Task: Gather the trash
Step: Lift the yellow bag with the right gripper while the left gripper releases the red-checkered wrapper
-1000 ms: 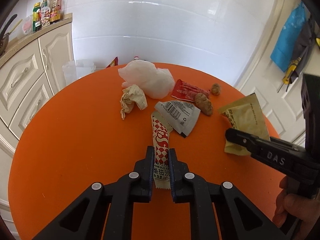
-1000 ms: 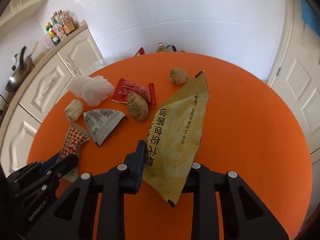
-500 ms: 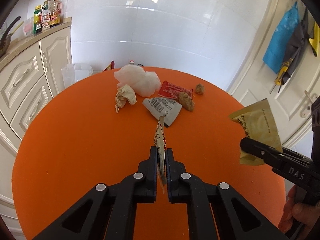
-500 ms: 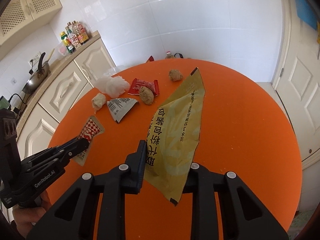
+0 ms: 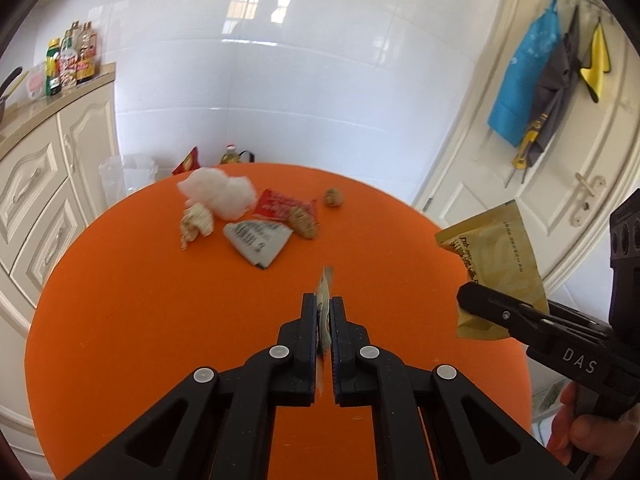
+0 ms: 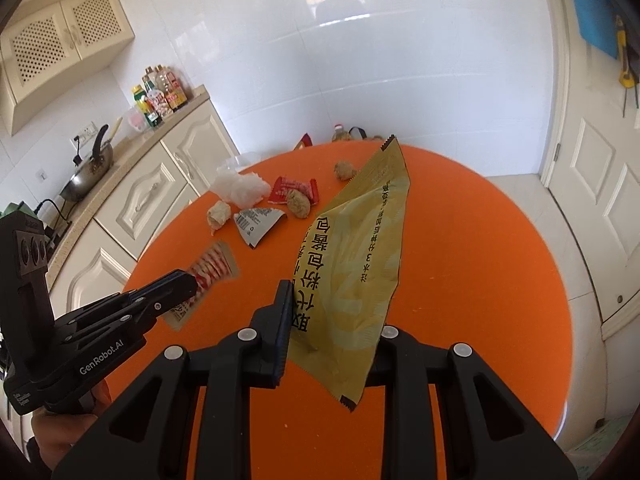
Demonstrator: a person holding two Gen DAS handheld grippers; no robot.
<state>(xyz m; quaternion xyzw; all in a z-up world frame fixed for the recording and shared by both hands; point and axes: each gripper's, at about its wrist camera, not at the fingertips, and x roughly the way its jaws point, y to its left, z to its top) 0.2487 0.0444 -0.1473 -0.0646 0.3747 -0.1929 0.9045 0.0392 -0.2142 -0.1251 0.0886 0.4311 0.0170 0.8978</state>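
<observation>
My left gripper (image 5: 323, 300) is shut on a red-and-white checked sachet (image 5: 324, 304), seen edge-on there and flat in the right wrist view (image 6: 210, 270), lifted off the orange round table (image 5: 160, 320). My right gripper (image 6: 332, 300) is shut on a large yellow-green packet (image 6: 352, 256), also raised above the table; it shows at the right of the left wrist view (image 5: 496, 256). Lying on the table's far side are a white crumpled plastic bag (image 5: 220, 194), a crumpled paper wad (image 5: 196, 222), a grey barcode wrapper (image 5: 258, 242), a red wrapper (image 5: 280, 204) and two brown lumps (image 5: 304, 222).
Cream cabinets (image 6: 132, 208) with bottles (image 6: 160, 96) and a wok (image 6: 86, 172) stand left of the table. A translucent bin (image 5: 128, 176) sits on the floor by the cabinets. A white door (image 6: 600, 184) is on the right. A hand (image 5: 588, 436) holds the right gripper.
Both grippers rose and drew back from the table with their wrappers. The checked sachet left the tabletop and now hangs edge-on between the left fingers. The litter pile looks farther away.
</observation>
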